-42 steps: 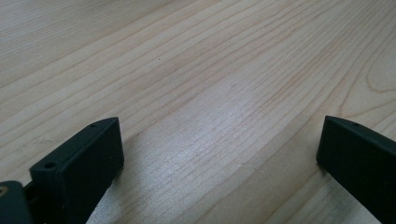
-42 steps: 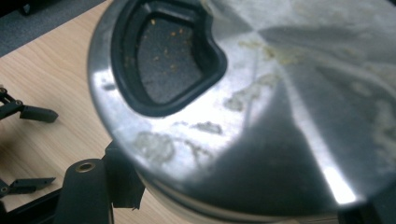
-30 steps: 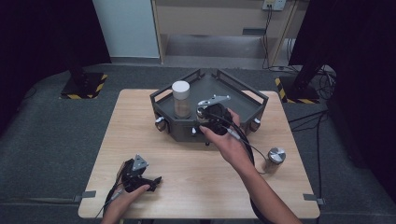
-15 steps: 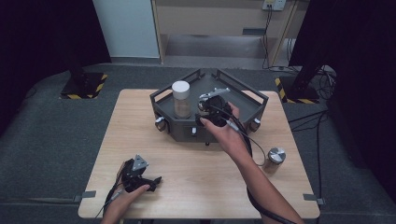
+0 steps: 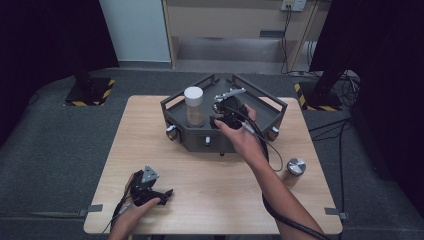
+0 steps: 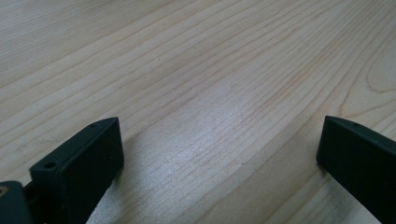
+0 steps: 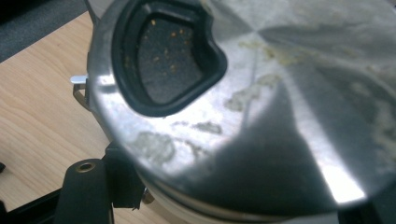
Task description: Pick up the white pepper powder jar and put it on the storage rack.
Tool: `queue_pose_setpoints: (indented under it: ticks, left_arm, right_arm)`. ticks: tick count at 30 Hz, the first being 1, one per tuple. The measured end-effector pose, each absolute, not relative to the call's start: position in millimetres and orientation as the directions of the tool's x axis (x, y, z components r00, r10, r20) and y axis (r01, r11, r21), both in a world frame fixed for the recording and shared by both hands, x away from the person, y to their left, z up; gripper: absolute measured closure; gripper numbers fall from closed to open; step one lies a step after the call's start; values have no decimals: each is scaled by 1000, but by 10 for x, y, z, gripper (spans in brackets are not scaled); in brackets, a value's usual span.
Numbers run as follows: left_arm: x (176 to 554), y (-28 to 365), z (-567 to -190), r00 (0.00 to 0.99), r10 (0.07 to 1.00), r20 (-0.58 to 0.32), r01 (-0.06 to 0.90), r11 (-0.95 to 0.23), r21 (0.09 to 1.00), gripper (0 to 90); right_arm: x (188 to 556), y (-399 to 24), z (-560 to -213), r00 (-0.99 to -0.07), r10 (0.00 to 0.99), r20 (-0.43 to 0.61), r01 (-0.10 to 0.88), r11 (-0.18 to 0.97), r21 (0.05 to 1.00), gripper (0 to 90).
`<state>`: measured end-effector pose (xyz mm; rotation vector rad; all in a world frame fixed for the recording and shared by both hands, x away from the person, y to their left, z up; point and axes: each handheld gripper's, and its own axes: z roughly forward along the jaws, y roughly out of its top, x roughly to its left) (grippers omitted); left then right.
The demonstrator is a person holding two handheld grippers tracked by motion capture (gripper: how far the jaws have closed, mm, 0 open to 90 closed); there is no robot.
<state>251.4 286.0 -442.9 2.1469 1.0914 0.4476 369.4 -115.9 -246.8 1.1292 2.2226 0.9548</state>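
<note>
Left claw [image 5: 159,193] is sitting on the near-left part of the bench [image 5: 210,200], jaws wide apart with nothing but bare wood between them. Moving right, there's one dark angular tray [image 5: 272,116] at the far middle of the bench, and inside it one jar with a white lid [image 5: 194,105] standing upright on its left side. Just right of that jar, the right claw [image 5: 223,111] is over the tray, clamped on a shiny metal lid [image 7: 261,93]. That lid has one black-rimmed pour opening and some dried smears on it, and it's right up against the camera in the right gripper view. Further right, near the bench edge, one small metal canister [image 5: 295,169] stands alone, well apart from the tray.

Bench is light wood. Grey carpet around it, black curtains on both sides, two yellow-black striped bases on the floor at the back.
</note>
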Motion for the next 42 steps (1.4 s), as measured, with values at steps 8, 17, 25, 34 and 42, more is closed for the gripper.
queue_pose_setpoints:
  ticks: [8,17,25,34,42]
  left_arm:
    - [2514,2860,-4429,590,808,-1,575,-419,703,0]
    - [2514,2859,-4429,589,808,-1,575,-419,703,0]
    - [2514,2859,-4427,590,808,-1,575,-419,703,0]
    - [2514,2859,-4427,590,808,-1,575,-419,703,0]
    - [2515,2859,-4427,590,808,-1,575,-419,703,0]
  right_arm:
    - [3764,-1170,-2451,-540,837,-87,511,408,756,313]
    - [3851,-1174,-2447,-528,845,-85,517,399,757,313]
    - [3933,-1193,-2487,-513,855,-74,530,383,756,313]
    - [4029,-1193,-2524,-499,864,-68,541,372,754,313]
    - [4070,-1180,-2548,-488,871,-60,549,360,754,313]
